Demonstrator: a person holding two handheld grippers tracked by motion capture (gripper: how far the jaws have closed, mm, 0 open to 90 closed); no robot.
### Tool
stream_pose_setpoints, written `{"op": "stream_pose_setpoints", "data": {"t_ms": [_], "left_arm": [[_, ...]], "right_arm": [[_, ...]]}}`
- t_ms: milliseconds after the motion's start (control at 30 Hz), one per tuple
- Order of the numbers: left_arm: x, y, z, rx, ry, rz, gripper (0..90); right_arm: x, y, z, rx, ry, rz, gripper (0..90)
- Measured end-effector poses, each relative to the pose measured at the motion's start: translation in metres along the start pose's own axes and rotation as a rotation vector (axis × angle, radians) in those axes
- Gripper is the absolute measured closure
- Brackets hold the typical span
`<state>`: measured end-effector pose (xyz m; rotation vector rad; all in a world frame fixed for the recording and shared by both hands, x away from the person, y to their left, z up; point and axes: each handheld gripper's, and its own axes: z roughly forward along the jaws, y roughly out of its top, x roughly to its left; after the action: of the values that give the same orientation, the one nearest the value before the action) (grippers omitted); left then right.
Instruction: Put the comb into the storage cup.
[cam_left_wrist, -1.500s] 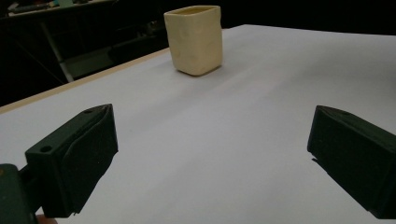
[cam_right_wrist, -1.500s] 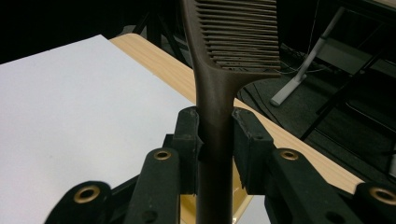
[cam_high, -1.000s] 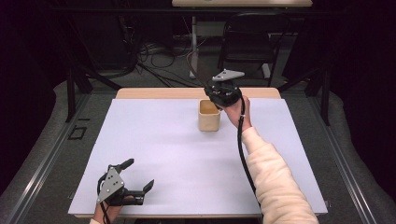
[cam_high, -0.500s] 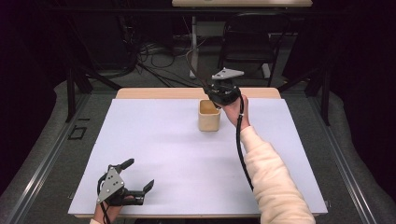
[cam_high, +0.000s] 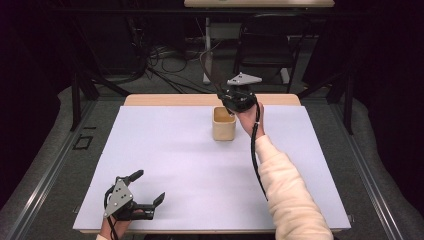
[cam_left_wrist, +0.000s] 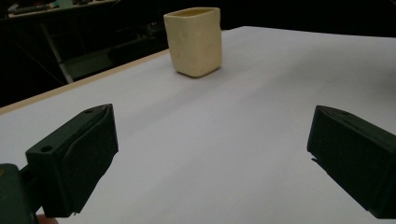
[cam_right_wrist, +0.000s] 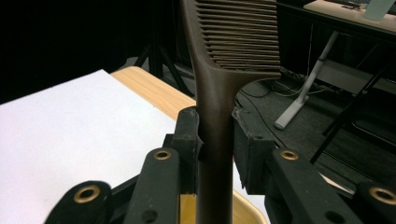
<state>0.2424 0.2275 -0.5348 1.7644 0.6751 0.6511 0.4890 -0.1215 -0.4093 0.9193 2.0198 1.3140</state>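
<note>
Comb (cam_right_wrist: 219, 93) handle inside cup (cam_high: 223, 124); clamped.

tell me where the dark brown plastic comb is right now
The dark brown plastic comb is clamped in the right gripper at the table's far middle, handle down over the cream square cup.

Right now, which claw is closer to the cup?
Right. The right claw hangs just above the cup, holding a comb; the left claw rests open near the table's front edge.
</note>
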Motion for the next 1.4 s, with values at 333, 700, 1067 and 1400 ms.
{"op": "stream_pose_setpoints", "data": {"t_ms": [333, 700, 1067, 1400], "left_arm": [[0.0, 0.0, 0.0, 0.0, 0.0, -0.004, 1.8], [0.0, 0.0, 0.0, -0.001, -0.002, -0.004, 1.9], [0.001, 0.0, -0.001, -0.001, 0.004, -0.004, 2.3], [0.0, 0.0, -0.001, -0.004, 0.004, -0.004, 2.3]], "right_arm": [[0.0, -0.003, 0.008, -0.024, -0.013, -0.006, 72.6], [0.009, -0.005, 0.019, -0.031, 0.001, -0.021, 72.6], [0.008, -0.011, 0.027, -0.036, -0.002, -0.038, 72.6], [0.007, -0.023, 0.032, -0.01, 0.01, -0.046, 72.5]]}}
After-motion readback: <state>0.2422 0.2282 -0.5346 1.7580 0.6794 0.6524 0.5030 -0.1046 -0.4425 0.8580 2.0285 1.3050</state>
